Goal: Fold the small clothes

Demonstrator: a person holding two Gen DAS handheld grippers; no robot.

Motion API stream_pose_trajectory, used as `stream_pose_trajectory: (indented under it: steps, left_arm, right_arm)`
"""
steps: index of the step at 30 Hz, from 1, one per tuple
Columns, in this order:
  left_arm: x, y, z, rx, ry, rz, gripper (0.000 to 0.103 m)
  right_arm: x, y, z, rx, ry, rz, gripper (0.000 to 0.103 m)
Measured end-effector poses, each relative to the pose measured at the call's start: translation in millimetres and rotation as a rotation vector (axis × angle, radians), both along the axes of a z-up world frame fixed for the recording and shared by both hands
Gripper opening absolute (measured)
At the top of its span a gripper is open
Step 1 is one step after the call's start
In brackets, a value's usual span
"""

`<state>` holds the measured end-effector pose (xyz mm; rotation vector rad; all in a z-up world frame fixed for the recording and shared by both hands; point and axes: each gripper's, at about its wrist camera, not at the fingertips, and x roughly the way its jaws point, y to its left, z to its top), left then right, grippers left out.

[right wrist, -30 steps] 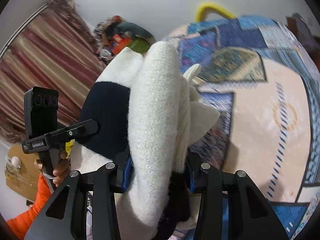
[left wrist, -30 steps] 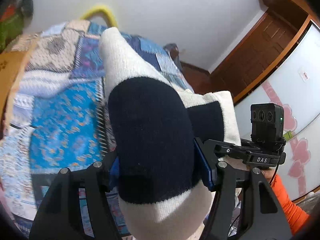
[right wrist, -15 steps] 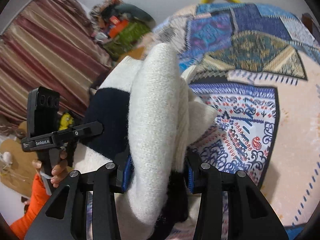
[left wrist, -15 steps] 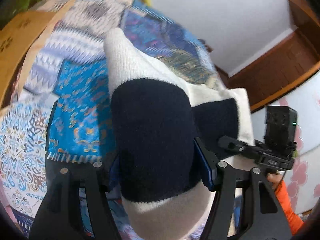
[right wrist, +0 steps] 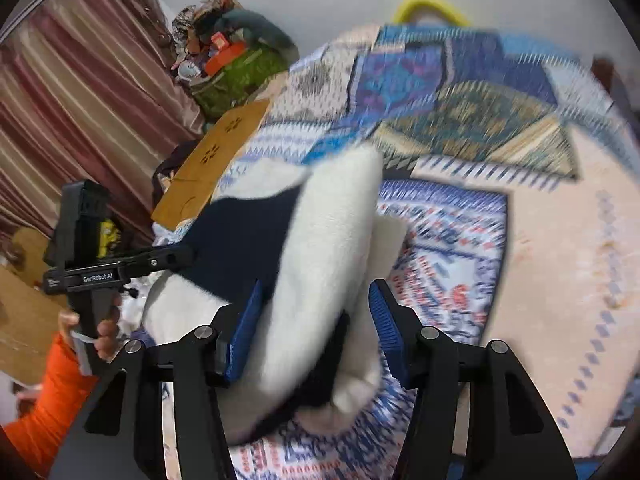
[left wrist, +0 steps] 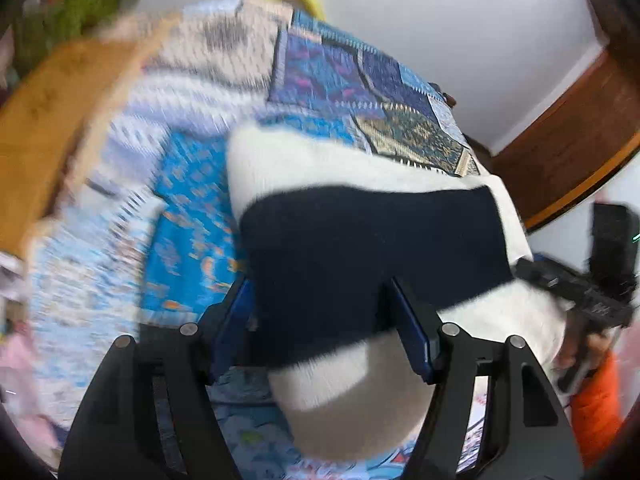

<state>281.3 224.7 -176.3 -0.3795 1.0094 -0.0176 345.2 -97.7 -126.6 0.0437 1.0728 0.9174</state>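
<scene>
- The bed is covered by a patchwork quilt [right wrist: 460,92] of blue, purple and teal panels, with a pale peach panel toward one side and a white one patterned in red and blue.
- A knitted garment [left wrist: 360,248], cream with a wide navy band, is draped low over the quilt, stretched between the two tools.
- The left tongs [left wrist: 324,320] have the navy band between their blue pads; the fabric fills the gap on both sides and looks gripped, with the jaws standing fairly wide around the bulk. They have just been easing apart a little.
- The right tongs [right wrist: 316,328] have the cream edge of the garment between them. The left pad touches the knit, the right pad stands clear of it with quilt showing through the gap; these jaws have just been opening and no longer pinch the cloth.
- A hand [right wrist: 104,328] in an orange sleeve [right wrist: 44,404] holds the left tool's grip.
- Beside the bed leans a brown cardboard sheet [right wrist: 216,156] with cut-out marks.
- Behind it sits a green bundle [right wrist: 240,76] piled with oddments, next to a striped maroon curtain [right wrist: 80,92].
- A yellow loop [right wrist: 430,6] shows beyond the far end of the bed, against a plain white wall [left wrist: 440,20].
- Brown wooden trim [left wrist: 568,152] runs down the right side of the room.
</scene>
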Motion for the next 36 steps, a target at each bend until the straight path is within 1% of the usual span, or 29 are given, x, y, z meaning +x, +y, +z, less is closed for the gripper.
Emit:
stream_pose_trajectory:
  steps: [3,6,9,10,12,15,19,22,24,25,26,27,28,29,30,32,36]
  left_arm:
    - [-19,-14,33,0.106,-0.067,-0.003,0.068]
    - [-49,-32,77,0.15,-0.181,-0.013,0.068]
    - [-80,-52,121,0.186,-0.3,-0.014,0.068]
    - [-90,-59,134,0.202,-0.334,-0.011,0.068]
    - [-113,-74,161,0.236,-0.411,-0.002,0.068]
    - [-152,-99,195,0.301,-0.529,0.008,0.068]
    - [-200,-129,225,0.373,-0.658,0.013,0.068]
    - [-227,-143,234,0.398,-0.72,0.033,0.068]
    - [-245,-151,237,0.427,-0.754,0.056,0.068]
    - [-254,-156,236,0.444,-0.774,0.072,0.069]
    - [-259,-158,236,0.451,-0.783,0.081,0.073]
    - [-266,-160,235,0.462,-0.793,0.092,0.076]
    - [-271,-162,233,0.468,-0.798,0.099,0.083]
    - [-274,-163,231,0.472,-0.802,0.106,0.087]
    - [-277,-164,230,0.476,-0.804,0.114,0.088]
    - [-280,-164,227,0.473,-0.802,0.121,0.094]
    - [-280,-163,225,0.449,-0.808,0.117,0.099]
  right_arm:
    - [-14,-8,28,-0.001,-0.097,-0.017,0.053]
    - [-36,-18,66,0.025,-0.223,-0.03,0.053]
    - [-64,-24,108,0.084,-0.351,-0.039,0.053]
    - [-80,-29,126,0.11,-0.409,-0.048,0.053]
    - [-104,-36,152,0.16,-0.493,-0.056,0.053]
    - [-144,-51,183,0.239,-0.584,-0.061,0.053]
    - [-192,-62,210,0.302,-0.698,-0.079,0.053]
    - [-224,-68,218,0.335,-0.763,-0.106,0.054]
    - [-238,-70,220,0.34,-0.79,-0.126,0.062]
    - [-246,-70,219,0.337,-0.807,-0.142,0.069]
    - [-250,-69,218,0.332,-0.819,-0.154,0.076]
    - [-252,-67,215,0.326,-0.829,-0.165,0.079]
    - [-255,-67,215,0.321,-0.835,-0.175,0.083]
    - [-257,-67,214,0.32,-0.833,-0.186,0.087]
    - [-258,-67,213,0.318,-0.828,-0.195,0.09]
    - [-254,-68,211,0.311,-0.815,-0.218,0.102]
    - [-249,-69,209,0.277,-0.812,-0.248,0.103]
